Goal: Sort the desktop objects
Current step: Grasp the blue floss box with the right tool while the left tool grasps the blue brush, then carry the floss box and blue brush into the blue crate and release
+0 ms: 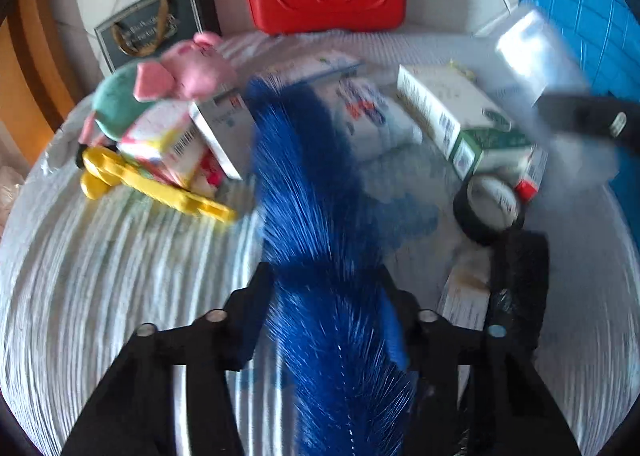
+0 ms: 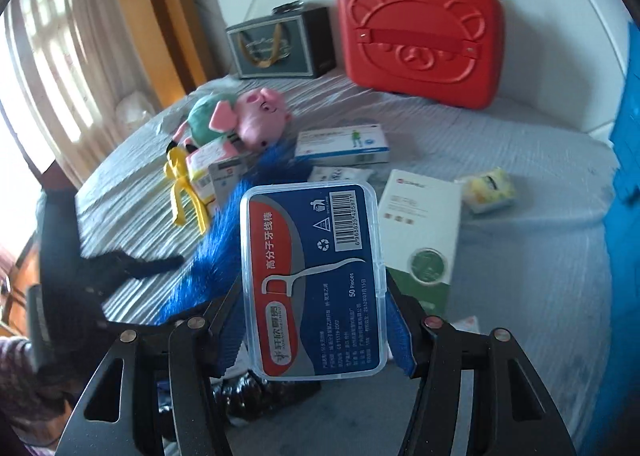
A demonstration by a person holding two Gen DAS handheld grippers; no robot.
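A long blue bristle brush lies on the striped cloth and runs between my left gripper's fingers, which squeeze its bristles. The brush also shows in the right wrist view, behind the box. My right gripper is shut on a clear plastic floss-pick box with a blue and red label, held up above the cloth. From the left wrist the same box appears blurred at the upper right.
A red bear-faced case and a dark gift box stand at the back. A blue crate is on the right. A pink pig plush, yellow clip, white-green box, black tape roll and medicine boxes lie around.
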